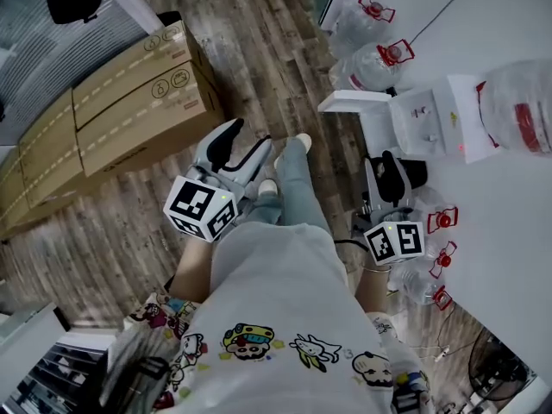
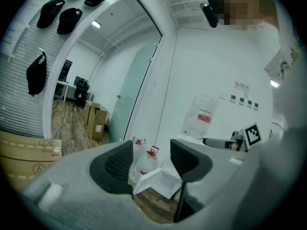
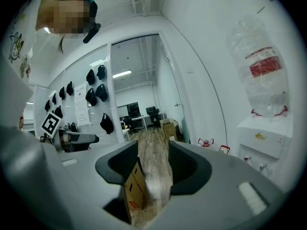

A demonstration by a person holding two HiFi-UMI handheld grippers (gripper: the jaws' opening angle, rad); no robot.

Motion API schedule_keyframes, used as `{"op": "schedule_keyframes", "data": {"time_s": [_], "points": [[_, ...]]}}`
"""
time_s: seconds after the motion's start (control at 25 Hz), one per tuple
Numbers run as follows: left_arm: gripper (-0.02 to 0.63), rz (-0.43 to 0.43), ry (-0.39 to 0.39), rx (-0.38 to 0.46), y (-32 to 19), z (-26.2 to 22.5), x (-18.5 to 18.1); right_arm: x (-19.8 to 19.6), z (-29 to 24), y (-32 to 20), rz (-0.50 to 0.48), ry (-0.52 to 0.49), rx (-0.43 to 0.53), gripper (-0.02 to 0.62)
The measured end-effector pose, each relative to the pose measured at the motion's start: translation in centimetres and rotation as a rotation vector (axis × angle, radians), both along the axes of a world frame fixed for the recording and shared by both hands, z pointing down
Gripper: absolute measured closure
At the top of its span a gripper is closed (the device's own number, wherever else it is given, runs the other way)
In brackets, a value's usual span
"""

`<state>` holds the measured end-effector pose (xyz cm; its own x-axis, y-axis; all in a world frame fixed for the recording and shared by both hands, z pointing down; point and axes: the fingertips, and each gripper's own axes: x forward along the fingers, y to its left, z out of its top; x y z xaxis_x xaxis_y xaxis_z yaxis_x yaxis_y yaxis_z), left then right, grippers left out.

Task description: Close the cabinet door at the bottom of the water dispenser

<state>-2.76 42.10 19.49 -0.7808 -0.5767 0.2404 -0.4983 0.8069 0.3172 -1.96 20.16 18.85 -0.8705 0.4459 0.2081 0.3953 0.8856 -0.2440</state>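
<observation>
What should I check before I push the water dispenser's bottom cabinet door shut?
1. Cabinet door shut: not ok, it stands open from the water dispenser.
2. Left claw free: ok, jaws apart, nothing gripped.
3. Right claw free: ok, jaws apart, nothing gripped.
4. Left claw aimed at the door: ok, the door shows between its jaws, farther off.
5. A claw touching the door: not ok, both are apart from it.
6. Cabinet inside clear for closing: cannot tell, it is hidden.
</observation>
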Motion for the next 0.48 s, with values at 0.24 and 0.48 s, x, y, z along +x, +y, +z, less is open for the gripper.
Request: {"op": "schedule_keyframes", "data": {"time_s": [0.24, 0.48], "points": [[0.367, 0.019, 0.007, -0.003, -0.8, 0.8, -4.6, -4.7, 1.0, -1.3, 0.032, 0.000, -0.018, 0.400], [0.367, 0.087, -0.001, -0.014, -2.6, 0.4, -12.0, -10.7, 0.9, -3.4, 0.107, 0.003, -0.019, 0.400]]}}
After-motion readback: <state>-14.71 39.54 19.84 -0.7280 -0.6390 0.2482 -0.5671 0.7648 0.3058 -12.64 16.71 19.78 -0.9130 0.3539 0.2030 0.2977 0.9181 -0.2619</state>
